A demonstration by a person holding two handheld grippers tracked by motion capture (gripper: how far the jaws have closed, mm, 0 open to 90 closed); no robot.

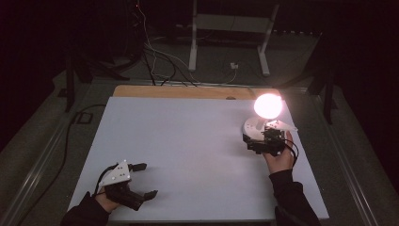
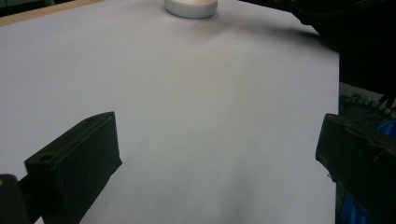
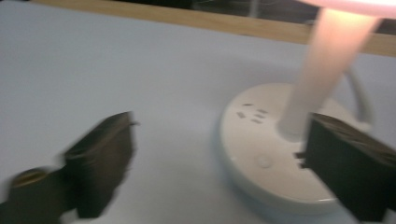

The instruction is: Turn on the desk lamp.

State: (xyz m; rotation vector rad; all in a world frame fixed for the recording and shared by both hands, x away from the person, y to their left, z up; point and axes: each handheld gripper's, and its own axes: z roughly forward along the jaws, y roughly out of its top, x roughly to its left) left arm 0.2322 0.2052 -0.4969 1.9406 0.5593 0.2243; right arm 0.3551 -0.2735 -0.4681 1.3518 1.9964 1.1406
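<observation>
The lit desk lamp stands at the far right of the white table, its round base partly behind the right gripper, its glowing head washed out by glare. The right gripper, jaws wide with nothing between them, sits just beside the base. The left gripper rests near the front left, also wide and holding nothing, the lamp's base cut off at the top of its view.

Smooth plastic against matt sheet

Glossy white plastic on the lamp base; matt pale sheet over the table, bare wood at its far edge; dull black jaws.
</observation>
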